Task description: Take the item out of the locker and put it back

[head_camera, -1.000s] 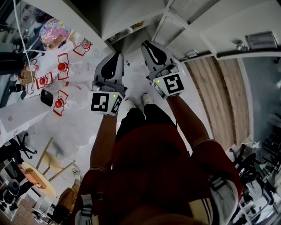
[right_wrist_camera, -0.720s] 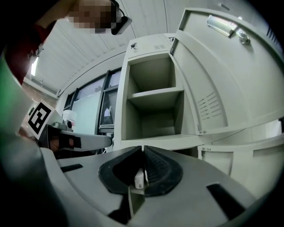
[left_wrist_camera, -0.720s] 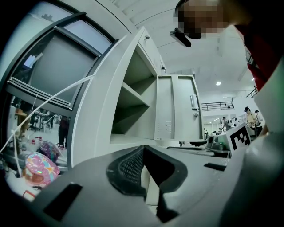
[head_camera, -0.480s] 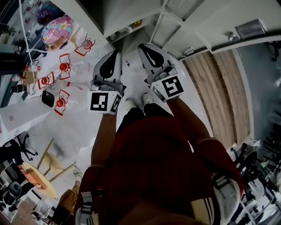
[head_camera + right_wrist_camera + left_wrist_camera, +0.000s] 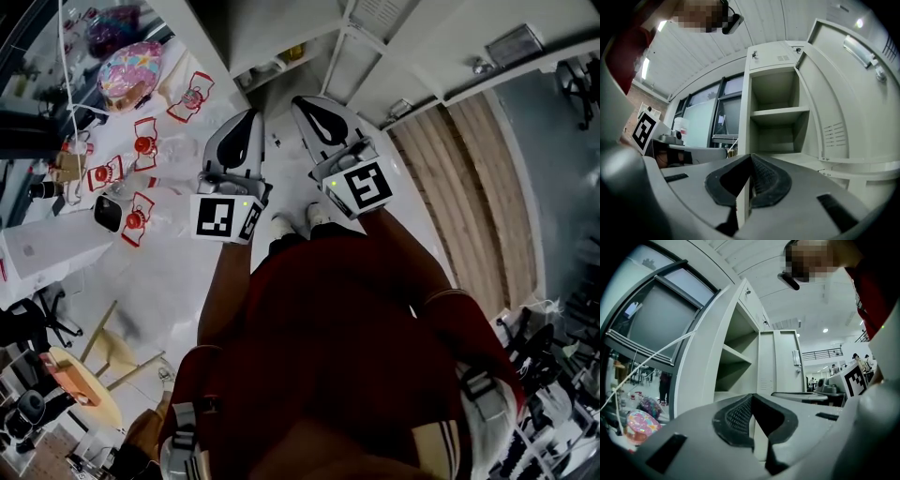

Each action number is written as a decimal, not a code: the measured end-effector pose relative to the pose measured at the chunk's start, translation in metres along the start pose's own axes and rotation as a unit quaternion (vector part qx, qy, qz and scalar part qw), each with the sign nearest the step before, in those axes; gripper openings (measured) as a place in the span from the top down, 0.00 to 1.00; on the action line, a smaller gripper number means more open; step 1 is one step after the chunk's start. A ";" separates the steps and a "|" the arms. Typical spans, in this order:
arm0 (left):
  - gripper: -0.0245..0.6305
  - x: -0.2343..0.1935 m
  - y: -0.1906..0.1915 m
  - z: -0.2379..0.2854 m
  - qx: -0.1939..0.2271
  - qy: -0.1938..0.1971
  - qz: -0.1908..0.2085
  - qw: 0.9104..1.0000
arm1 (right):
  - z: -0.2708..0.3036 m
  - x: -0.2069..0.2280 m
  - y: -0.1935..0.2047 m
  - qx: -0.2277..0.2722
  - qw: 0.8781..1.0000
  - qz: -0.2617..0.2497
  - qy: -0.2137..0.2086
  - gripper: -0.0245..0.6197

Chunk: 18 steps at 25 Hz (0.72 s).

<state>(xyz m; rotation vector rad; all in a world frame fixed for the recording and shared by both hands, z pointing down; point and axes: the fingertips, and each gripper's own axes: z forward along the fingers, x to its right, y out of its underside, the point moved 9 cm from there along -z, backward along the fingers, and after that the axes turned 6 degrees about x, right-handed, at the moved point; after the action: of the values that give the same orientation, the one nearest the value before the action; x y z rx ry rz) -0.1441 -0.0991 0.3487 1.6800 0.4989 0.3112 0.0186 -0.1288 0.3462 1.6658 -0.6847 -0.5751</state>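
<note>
The tall pale grey locker (image 5: 778, 112) stands open in front of me, its door (image 5: 843, 93) swung out to the right. The shelves that show in the right gripper view look bare. In the head view the locker (image 5: 281, 37) is at the top, with a small yellowish thing (image 5: 295, 53) on one shelf. My left gripper (image 5: 248, 117) (image 5: 752, 397) and right gripper (image 5: 302, 101) (image 5: 750, 157) are held side by side, pointing at the locker, short of it. Both are shut with nothing between the pads. The right jaws have just been closing, on nothing.
A white table (image 5: 56, 244) at the left carries several red-and-white items (image 5: 141, 145) and a pink patterned bag (image 5: 131, 70). A wood-pattern strip (image 5: 478, 187) runs along the floor at the right. A round wooden stool (image 5: 84, 375) stands at the lower left.
Both grippers have risen a little together, still side by side and facing the locker. The view has shifted slightly. Nothing was picked up.
</note>
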 end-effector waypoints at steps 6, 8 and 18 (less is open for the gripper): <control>0.95 0.006 -0.010 -0.006 0.005 0.008 0.007 1.000 | -0.006 -0.004 -0.010 0.003 1.000 -0.002 -0.001 0.97; 0.95 0.006 -0.012 -0.008 0.005 0.009 0.008 1.000 | -0.006 -0.005 -0.011 0.004 1.000 -0.001 -0.001 0.97; 0.95 0.007 -0.017 -0.009 0.005 0.010 0.019 1.000 | -0.010 0.000 -0.015 0.010 1.000 0.004 0.003 0.97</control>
<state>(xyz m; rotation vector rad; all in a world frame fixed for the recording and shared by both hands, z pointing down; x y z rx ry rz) -0.1453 -0.0860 0.3328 1.6996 0.4855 0.3532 0.0273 -0.1195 0.3335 1.6814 -0.6936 -0.5588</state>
